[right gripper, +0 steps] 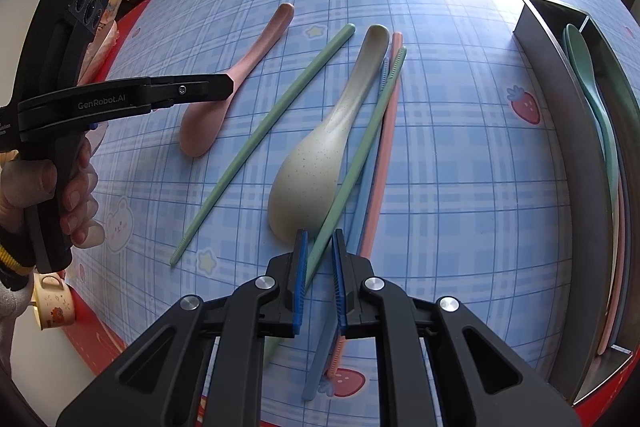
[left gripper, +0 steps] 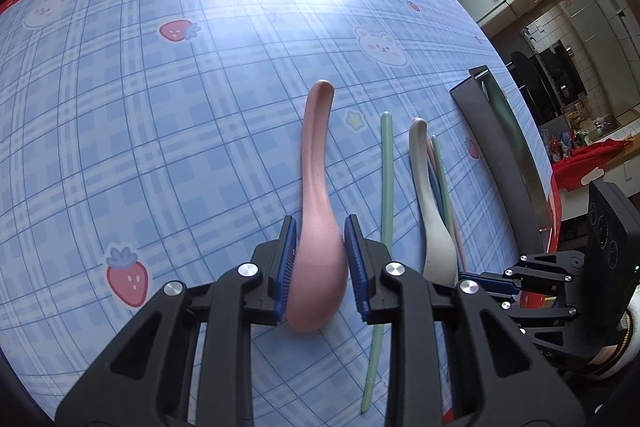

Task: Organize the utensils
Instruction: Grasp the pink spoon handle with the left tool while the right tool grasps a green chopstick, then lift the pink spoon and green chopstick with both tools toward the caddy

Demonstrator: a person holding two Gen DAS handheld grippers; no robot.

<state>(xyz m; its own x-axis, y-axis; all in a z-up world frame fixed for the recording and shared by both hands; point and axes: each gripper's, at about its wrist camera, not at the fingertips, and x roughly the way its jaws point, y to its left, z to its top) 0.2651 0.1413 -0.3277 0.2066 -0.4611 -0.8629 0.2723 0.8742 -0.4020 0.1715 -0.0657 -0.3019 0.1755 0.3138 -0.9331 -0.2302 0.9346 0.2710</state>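
Left wrist view: the left gripper (left gripper: pixel 320 267) closes its jaws around the pink plastic spoon's (left gripper: pixel 316 187) bowl on the blue plaid tablecloth (left gripper: pixel 160 127). Right, the right gripper (right gripper: pixel 320 281) pinches a green chopstick (right gripper: pixel 356 147). Next, seemingly, lifting toward the far-right metal tray (right gripper: pixel 560 131).

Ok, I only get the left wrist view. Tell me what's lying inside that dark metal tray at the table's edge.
Observer: A teal plastic spoon lies lengthwise in the dark metal tray.
Operator: Now describe what's at the right gripper's tips.
Observer: A pale green plastic chopstick runs between the two pads of the right gripper; I cannot tell whether they pinch it.
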